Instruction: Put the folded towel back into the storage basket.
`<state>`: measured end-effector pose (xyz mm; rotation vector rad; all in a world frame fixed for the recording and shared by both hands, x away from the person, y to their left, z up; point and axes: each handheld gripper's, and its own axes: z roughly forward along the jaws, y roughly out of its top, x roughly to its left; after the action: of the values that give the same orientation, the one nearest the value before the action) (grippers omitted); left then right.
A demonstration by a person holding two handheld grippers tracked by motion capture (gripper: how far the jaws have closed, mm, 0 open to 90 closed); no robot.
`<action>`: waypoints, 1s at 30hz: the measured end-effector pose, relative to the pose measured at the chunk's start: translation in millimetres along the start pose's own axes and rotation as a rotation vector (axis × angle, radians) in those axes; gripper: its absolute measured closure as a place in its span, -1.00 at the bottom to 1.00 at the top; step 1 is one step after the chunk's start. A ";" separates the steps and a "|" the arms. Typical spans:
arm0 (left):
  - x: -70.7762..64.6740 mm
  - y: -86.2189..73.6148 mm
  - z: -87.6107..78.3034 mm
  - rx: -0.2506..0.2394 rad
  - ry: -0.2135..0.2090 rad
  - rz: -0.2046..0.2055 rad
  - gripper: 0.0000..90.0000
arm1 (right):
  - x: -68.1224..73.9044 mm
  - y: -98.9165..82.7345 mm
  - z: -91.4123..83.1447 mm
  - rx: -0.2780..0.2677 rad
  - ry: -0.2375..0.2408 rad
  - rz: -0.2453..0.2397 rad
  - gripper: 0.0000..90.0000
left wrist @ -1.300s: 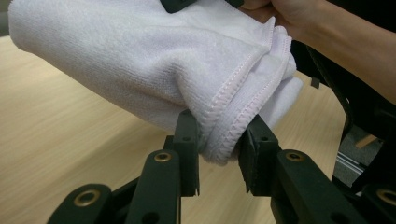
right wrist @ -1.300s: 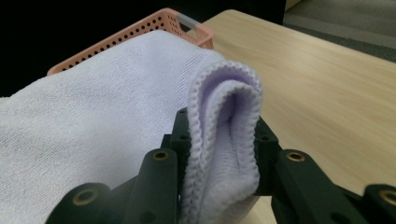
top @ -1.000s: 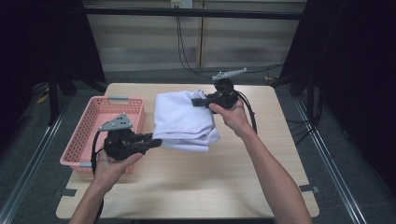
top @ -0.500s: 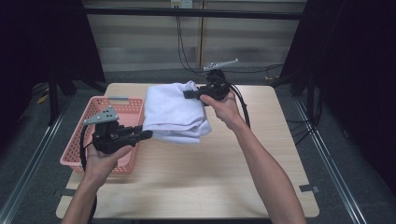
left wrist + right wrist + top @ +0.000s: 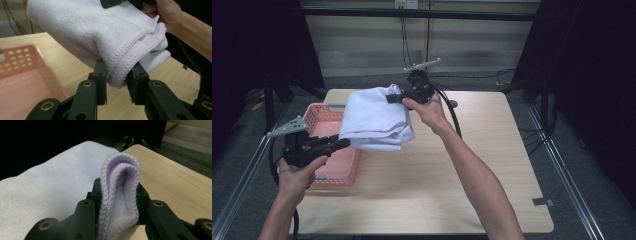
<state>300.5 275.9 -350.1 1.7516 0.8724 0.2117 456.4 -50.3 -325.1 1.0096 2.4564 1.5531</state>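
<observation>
- My left gripper (image 5: 343,144) pinches the near hemmed edge of the folded white towel (image 5: 374,120); in the left gripper view the two jaws press on the stitched fold (image 5: 120,72) from either side.
- My right gripper (image 5: 394,97) clamps the towel's far end; in the right gripper view a doubled, rounded fold (image 5: 120,195) stands upright between its jaws, squeezed on both sides.
- The towel hangs between the two grippers, lifted off the table (image 5: 452,190), far end higher than near end, with the loose layers sagging at its right side.
- From the high view the towel's left part sits above the right edge of the pink plastic basket (image 5: 329,165); I cannot say for certain whether its lowest fold touches the basket rim.
- The basket rests at the table's left side, its perforated wall (image 5: 15,60) just beside my left gripper in the left gripper view.
- My left hand (image 5: 297,172) is over the basket's near end; my right hand (image 5: 427,107) is over the far middle of the table.
- Cables trail from the right gripper across the tabletop.
</observation>
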 end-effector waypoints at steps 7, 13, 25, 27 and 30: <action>13.0 -6.2 -22.0 -0.003 0.058 -0.014 0.58 | 12.6 7.6 27.8 0.004 0.025 0.004 0.55; 25.1 -10.5 -42.8 -0.024 0.107 -0.040 0.59 | 27.6 14.4 47.9 0.014 0.029 0.002 0.55; 42.5 -18.8 -73.7 -0.037 0.183 -0.061 0.59 | 46.7 22.3 83.6 0.022 0.052 0.011 0.55; 46.5 -22.6 -77.5 -0.027 0.198 -0.069 0.59 | 49.1 23.1 90.2 0.023 0.054 0.010 0.55; 52.6 -27.4 -83.1 -0.026 0.217 -0.089 0.59 | 54.1 25.5 101.1 0.033 0.054 0.005 0.55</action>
<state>280.5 375.8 -358.1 1.6830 1.0971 0.3581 465.3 66.1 -338.3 0.9924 2.5246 1.5666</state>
